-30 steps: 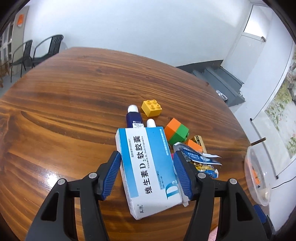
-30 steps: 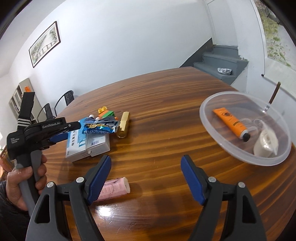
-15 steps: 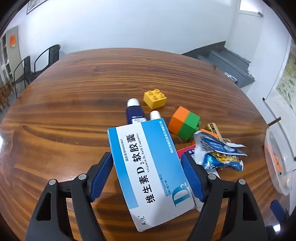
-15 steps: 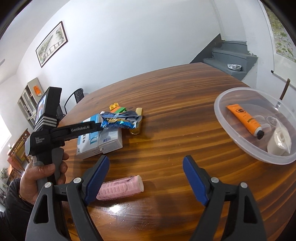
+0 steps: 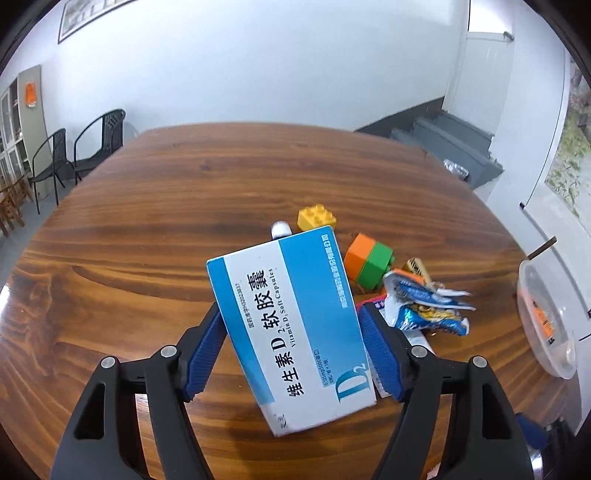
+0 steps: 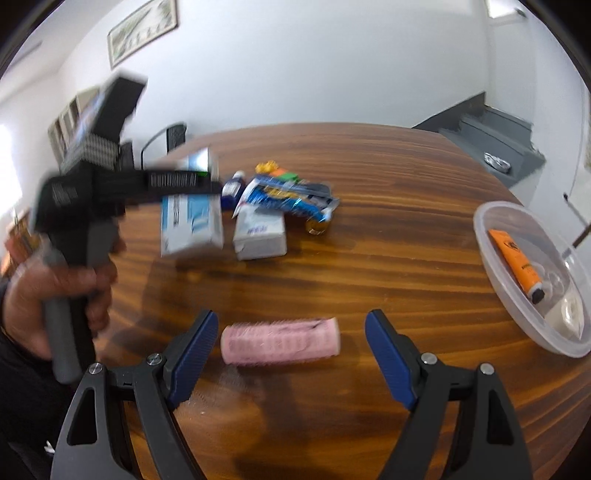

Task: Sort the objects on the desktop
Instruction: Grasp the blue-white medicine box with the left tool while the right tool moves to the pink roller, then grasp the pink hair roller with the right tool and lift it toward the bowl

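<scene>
Wood surface: round brown table (image 5: 155, 229), glossy, with strong grain.
Room: white walls, a framed picture (image 6: 142, 27) high on the wall, two black chairs (image 5: 77, 151) behind the table, grey steps (image 5: 454, 147) to one side.
Left gripper (image 5: 291, 350): jaws closed onto the long sides of a blue and white medicine box (image 5: 291, 328), which is held tilted and clear of the table.
Right gripper (image 6: 288, 354): jaws wide apart and holding nothing; a pink roll (image 6: 280, 341) lies crosswise on the table between the fingertips, touching neither.
Clutter behind the box: yellow brick (image 5: 316, 218), orange and green block (image 5: 367, 264), a bottle with a white cap (image 5: 280, 229) mostly hidden by the box, a crumpled blue wrapper (image 5: 424, 308), a gold object partly covered by the wrapper.
Second box: small white box (image 6: 260, 230) lies flat under the wrapper's edge, just beside the held box.
Bowl: clear plastic bowl (image 6: 484, 236) at the table's right edge, well apart from the clutter, holding an orange tube (image 6: 515, 264) and a white item.
Image quality: right wrist view blurred on the left side.
</scene>
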The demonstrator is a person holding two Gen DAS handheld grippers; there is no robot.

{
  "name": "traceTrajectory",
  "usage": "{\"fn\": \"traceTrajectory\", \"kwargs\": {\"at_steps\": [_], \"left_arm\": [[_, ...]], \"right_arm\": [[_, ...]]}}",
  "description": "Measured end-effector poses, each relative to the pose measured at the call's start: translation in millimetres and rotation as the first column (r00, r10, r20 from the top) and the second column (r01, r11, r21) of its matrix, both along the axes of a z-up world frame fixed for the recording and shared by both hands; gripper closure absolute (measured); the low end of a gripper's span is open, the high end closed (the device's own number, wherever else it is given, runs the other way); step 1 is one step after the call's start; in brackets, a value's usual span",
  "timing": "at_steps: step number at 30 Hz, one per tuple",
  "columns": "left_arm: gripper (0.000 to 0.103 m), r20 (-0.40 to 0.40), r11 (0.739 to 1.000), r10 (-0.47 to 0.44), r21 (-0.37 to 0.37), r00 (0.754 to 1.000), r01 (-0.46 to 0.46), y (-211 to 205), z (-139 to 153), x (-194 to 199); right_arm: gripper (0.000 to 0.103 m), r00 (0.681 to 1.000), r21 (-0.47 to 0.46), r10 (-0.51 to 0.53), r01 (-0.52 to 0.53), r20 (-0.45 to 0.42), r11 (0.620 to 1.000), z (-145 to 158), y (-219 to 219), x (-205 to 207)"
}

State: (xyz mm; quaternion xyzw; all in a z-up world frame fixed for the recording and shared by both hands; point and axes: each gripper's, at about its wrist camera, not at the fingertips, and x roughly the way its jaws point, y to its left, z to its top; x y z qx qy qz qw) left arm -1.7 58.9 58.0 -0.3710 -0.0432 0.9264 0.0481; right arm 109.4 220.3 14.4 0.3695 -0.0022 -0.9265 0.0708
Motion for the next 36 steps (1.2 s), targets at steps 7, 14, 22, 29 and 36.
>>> {"fn": "traceTrajectory", "kwargs": {"at_steps": [7, 14, 22, 29, 36], "left_arm": [[0.029, -0.030, 0.999, -0.004, 0.037, 1.000, 0.005, -6, 11, 10], [0.029, -0.056, 0.998, -0.029, 0.054, 0.998, 0.032, -5, 18, 15], [0.029, -0.085, 0.995, -0.058, 0.078, 0.995, 0.065, -1, 23, 20], [0.029, -0.088, 0.993, -0.083, 0.081, 0.993, 0.091, 6, 23, 23], [0.029, -0.093, 0.989, -0.114, 0.079, 0.989, 0.121, 12, 22, 25]], "right_arm": [[0.018, 0.995, 0.042, -0.014, 0.010, 0.098, 0.999, -15, -5, -12], [0.028, 0.993, 0.023, -0.023, 0.021, 0.114, 1.000, -18, 2, -15], [0.028, 0.997, -0.003, -0.060, 0.060, 0.054, 0.998, -7, 12, -4], [0.028, 0.979, -0.025, -0.202, 0.201, -0.007, 0.979, 5, 49, -9], [0.028, 0.918, -0.038, -0.385, 0.383, -0.095, 0.923, 25, 109, -9]]}}
